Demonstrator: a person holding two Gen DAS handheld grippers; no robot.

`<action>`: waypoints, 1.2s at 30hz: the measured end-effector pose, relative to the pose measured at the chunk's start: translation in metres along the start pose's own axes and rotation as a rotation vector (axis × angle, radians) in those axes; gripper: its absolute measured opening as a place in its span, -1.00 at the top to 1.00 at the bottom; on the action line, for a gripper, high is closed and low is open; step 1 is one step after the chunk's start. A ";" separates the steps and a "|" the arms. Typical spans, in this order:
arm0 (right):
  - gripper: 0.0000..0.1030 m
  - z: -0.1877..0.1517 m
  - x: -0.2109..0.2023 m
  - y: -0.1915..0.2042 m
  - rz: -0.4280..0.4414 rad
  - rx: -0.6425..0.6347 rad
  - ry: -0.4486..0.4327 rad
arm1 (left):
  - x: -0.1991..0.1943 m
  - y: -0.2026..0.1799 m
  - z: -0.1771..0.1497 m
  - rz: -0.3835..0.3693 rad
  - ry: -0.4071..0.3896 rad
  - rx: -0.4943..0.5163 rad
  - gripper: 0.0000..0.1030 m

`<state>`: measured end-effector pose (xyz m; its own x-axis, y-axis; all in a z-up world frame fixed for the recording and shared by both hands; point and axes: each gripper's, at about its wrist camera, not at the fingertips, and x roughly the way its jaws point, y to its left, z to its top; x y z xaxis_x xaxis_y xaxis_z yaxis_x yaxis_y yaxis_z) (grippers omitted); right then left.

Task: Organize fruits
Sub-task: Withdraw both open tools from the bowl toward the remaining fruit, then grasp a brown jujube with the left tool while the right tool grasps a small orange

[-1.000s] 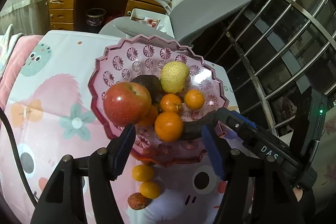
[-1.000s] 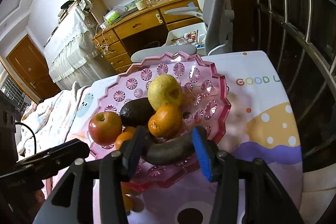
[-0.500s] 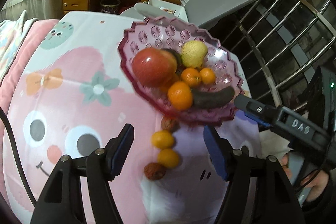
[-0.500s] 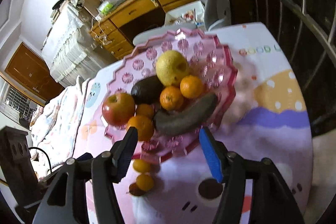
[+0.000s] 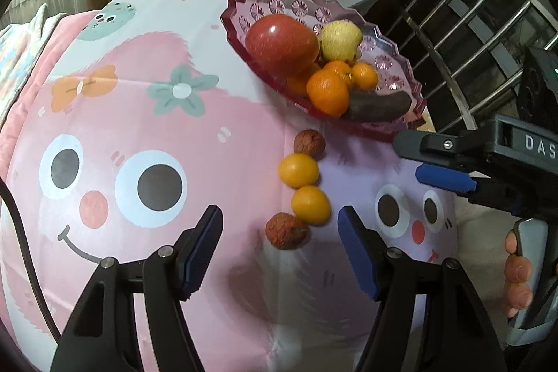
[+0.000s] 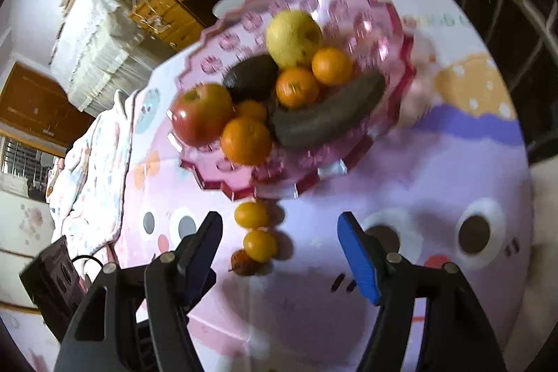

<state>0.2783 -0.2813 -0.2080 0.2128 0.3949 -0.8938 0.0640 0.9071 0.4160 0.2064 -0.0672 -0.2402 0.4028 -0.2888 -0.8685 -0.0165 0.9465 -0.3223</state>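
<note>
Both claws empty: left claw point(image 5: 280, 241) half open, right claw point(image 6: 280, 241) opening. That wrinkly lychee point(image 5: 286, 230) sits at 12 o'clock beside the kumquats point(image 5: 298, 169); it's light and brittle-skinned, so pinch its middle gently.

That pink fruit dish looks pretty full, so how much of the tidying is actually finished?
Mostly done: the pink dish holds an apple, a pear, oranges and a dark banana. Nothing is in hand: the left gripper is open and the right gripper, its jaws opening, is empty. Left: four small fruits in a row on the cloth.
</note>
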 end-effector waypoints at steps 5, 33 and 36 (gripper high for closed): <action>-0.34 -0.006 0.023 -0.005 0.001 0.073 0.094 | 0.010 0.000 -0.008 0.003 0.019 0.017 -0.30; -0.13 -0.016 0.080 0.015 -0.023 0.125 0.288 | 0.047 0.005 -0.013 -0.070 0.112 0.017 0.25; 0.03 -0.015 0.082 0.014 -0.018 0.128 0.292 | 0.049 0.005 -0.012 -0.072 0.115 0.024 0.36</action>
<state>0.2816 -0.2336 -0.2779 -0.0772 0.4204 -0.9041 0.1909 0.8962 0.4004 0.2151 -0.0781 -0.2884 0.2948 -0.3695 -0.8812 0.0312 0.9254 -0.3776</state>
